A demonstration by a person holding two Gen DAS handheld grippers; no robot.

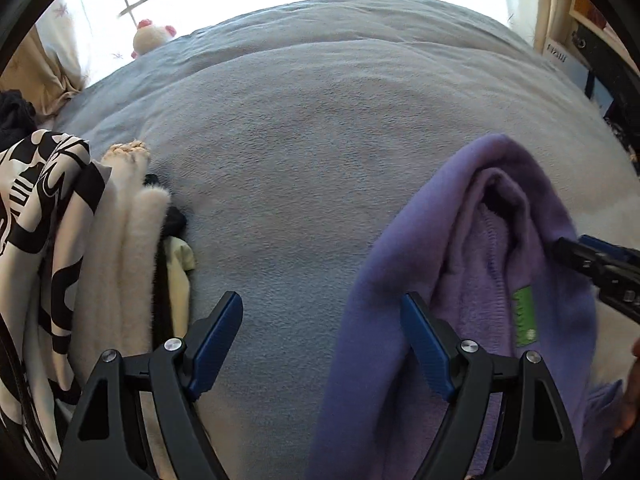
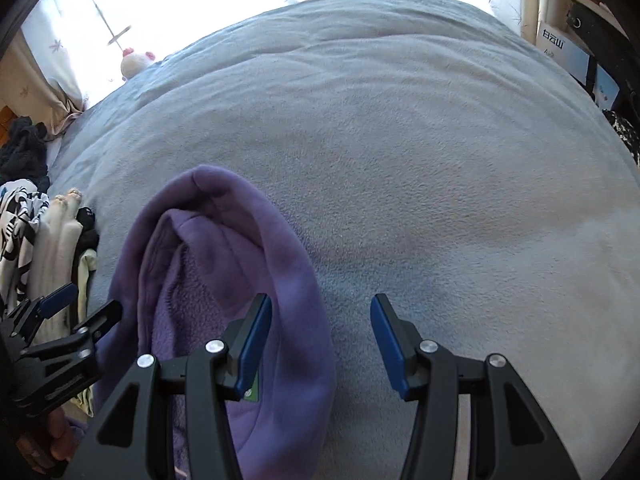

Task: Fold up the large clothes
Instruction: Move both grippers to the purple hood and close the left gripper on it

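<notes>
- The purple hoodie (image 1: pixel 472 280) lay on the grey-blue blanket (image 1: pixel 300 140) in a long bunched heap. In the left wrist view it sat at about 4 o'clock; in the right wrist view it sat at about 8 o'clock.
- It looked thick, soft and fleecy inside, so I judged it limp, rather light and not slippery; it would sag from any single hold.
- A green label (image 1: pixel 525 316) marked the neck. Good places to take hold seemed the doubled outer edge near the neck, one on each side.
- The left gripper (image 1: pixel 322 344) was released, nothing between its fingers; one finger rested against the cloth.
- The right gripper (image 2: pixel 320 340) was also released and empty, with the hoodie edge beside its left finger.
- Other clothes (image 1: pixel 60 240) were piled at 9 o'clock.
</notes>
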